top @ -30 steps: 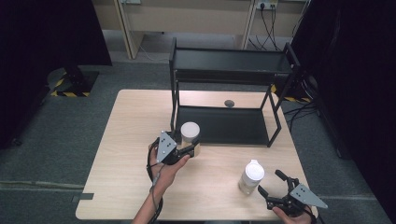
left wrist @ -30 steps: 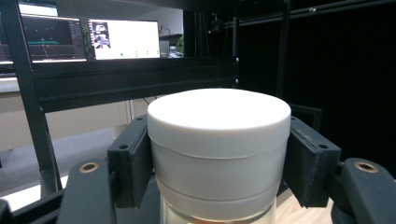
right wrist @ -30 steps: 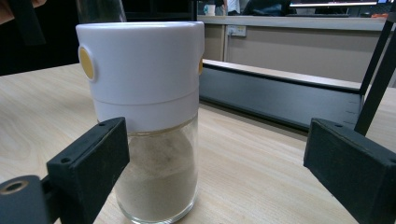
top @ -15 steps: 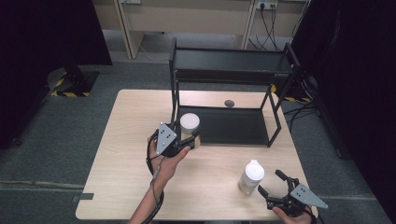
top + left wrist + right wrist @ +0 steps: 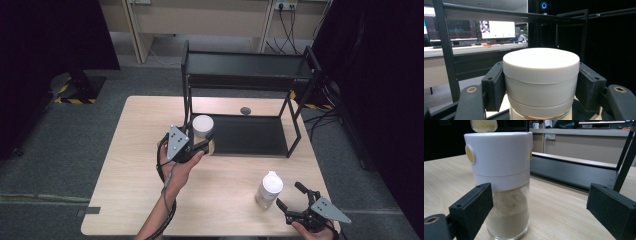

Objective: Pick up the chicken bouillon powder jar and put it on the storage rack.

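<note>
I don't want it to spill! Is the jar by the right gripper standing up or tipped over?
Standing up. The jar rests on its base on the table, white cap on top, between the right gripper's open jaws.

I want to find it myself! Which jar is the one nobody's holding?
Find the pale wooden table with the black metal shelf rack. Near its front right corner stands a glass jar with a white cap, before the open right gripper. Unlike the held jar, it has yellow buttons.

The left gripper (image 5: pixel 202 145) sits at centre frame in the high view, jaws clamped, forearm reaching up from the bottom edge. The right gripper (image 5: pixel 290 197) rests lower right, jaws spread wide.
</note>
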